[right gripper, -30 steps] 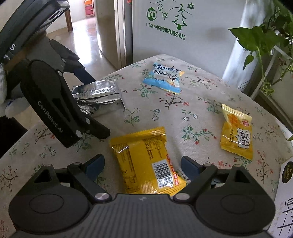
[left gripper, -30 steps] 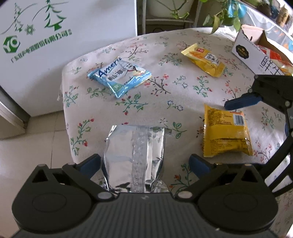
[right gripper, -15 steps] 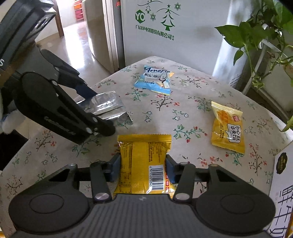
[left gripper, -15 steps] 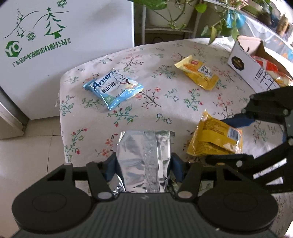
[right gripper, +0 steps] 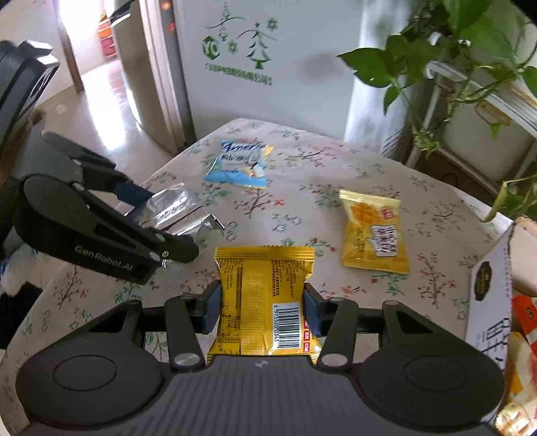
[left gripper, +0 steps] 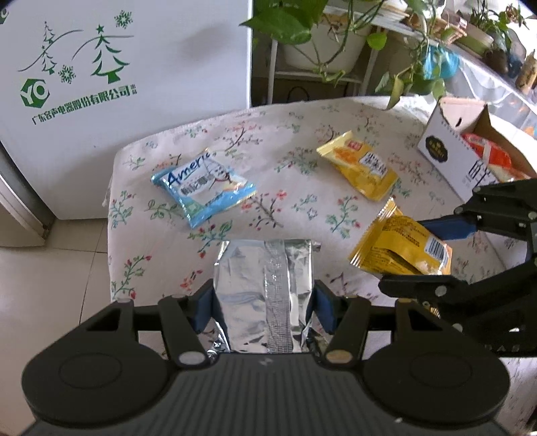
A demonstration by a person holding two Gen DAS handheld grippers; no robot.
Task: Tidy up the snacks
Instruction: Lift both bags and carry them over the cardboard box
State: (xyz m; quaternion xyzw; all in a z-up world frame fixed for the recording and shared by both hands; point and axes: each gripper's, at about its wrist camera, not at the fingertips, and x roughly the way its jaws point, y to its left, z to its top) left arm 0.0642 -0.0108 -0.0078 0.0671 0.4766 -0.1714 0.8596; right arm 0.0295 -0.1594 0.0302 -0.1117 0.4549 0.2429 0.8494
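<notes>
White fridge (left gripper: 134, 67) and potted plants (left gripper: 319, 30) stand behind the floral tablecloth (left gripper: 285, 187).

The near end of the silver foil packet (left gripper: 265, 295) is hidden behind the left gripper's (left gripper: 265, 310) body. The open cardboard box (left gripper: 449, 147) at far right is cut off by the picture's edge, its contents only partly seen. In the right wrist view the blue snack packet (right gripper: 240, 164) is blurred, its print unreadable.

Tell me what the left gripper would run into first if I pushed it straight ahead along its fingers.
Carrying its silver foil packet, the left gripper points down at bare floral tablecloth. The blue snack packet lies up-left of that line; depth is uncertain.
</notes>
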